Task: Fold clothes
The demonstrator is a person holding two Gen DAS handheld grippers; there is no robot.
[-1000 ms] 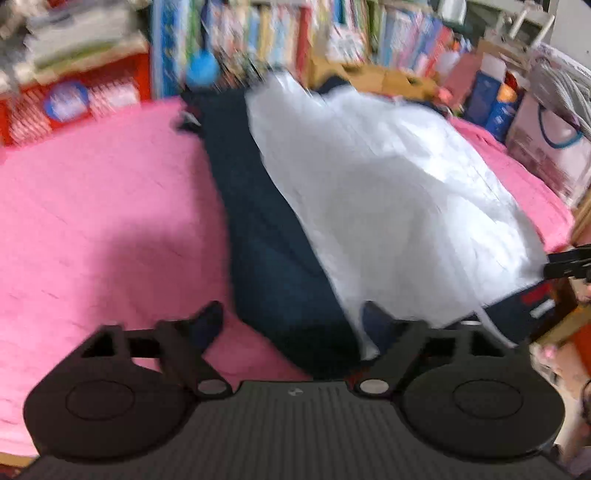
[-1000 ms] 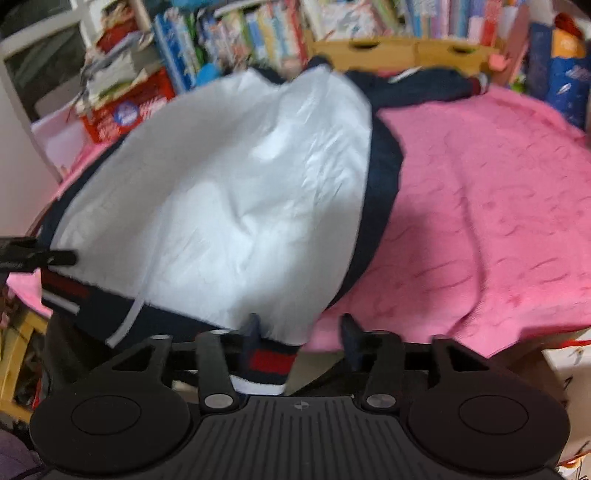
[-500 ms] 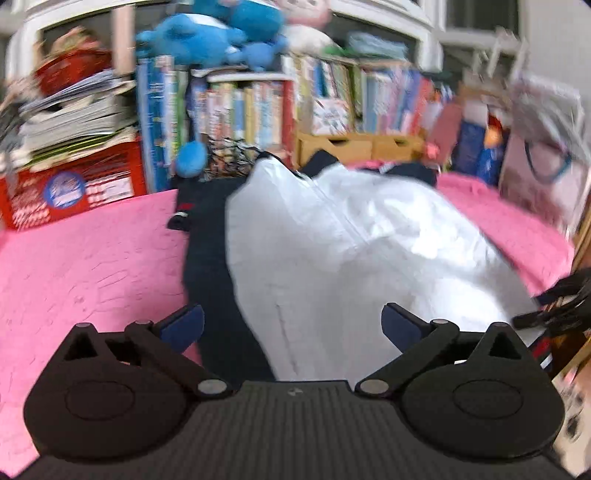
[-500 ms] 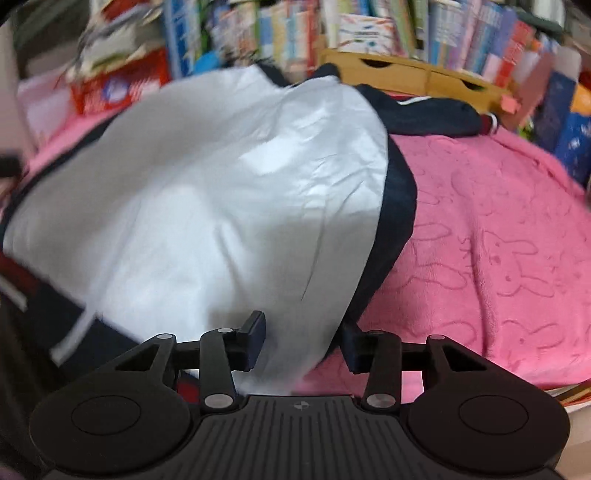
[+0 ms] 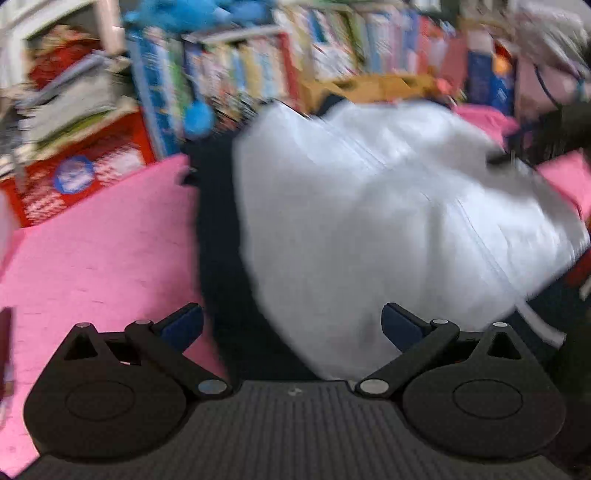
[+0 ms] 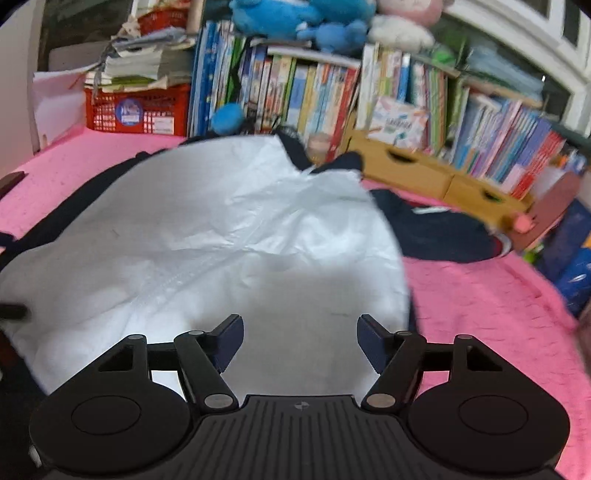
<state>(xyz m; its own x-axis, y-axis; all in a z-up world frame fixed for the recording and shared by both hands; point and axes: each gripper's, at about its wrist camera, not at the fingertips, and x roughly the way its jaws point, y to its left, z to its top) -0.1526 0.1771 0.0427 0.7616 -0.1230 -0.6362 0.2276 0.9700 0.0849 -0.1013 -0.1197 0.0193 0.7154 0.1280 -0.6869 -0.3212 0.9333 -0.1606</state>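
A navy jacket (image 6: pixel 207 236) lies inside out on the pink blanket (image 6: pixel 480 314), its white lining up and navy edges showing. One navy sleeve (image 6: pixel 439 229) stretches to the right. In the left wrist view the jacket (image 5: pixel 388 229) is blurred. My left gripper (image 5: pixel 291 325) is open and empty above the jacket's near left edge. My right gripper (image 6: pixel 299 339) is open and empty above the lining's near right part. The right gripper's dark shape (image 5: pixel 546 136) shows at the far right of the left wrist view.
A bookshelf (image 6: pixel 332 92) with blue plush toys (image 6: pixel 295 18) stands behind the bed. A red basket (image 6: pixel 136 110) with papers is at back left. A yellow wooden box (image 6: pixel 424 170) sits at the back right edge. Bags (image 5: pixel 546 74) stand to the right.
Both grippers have let go of the jacket's hem and opened wide. They have lifted and moved over the jacket, which now lies flat.
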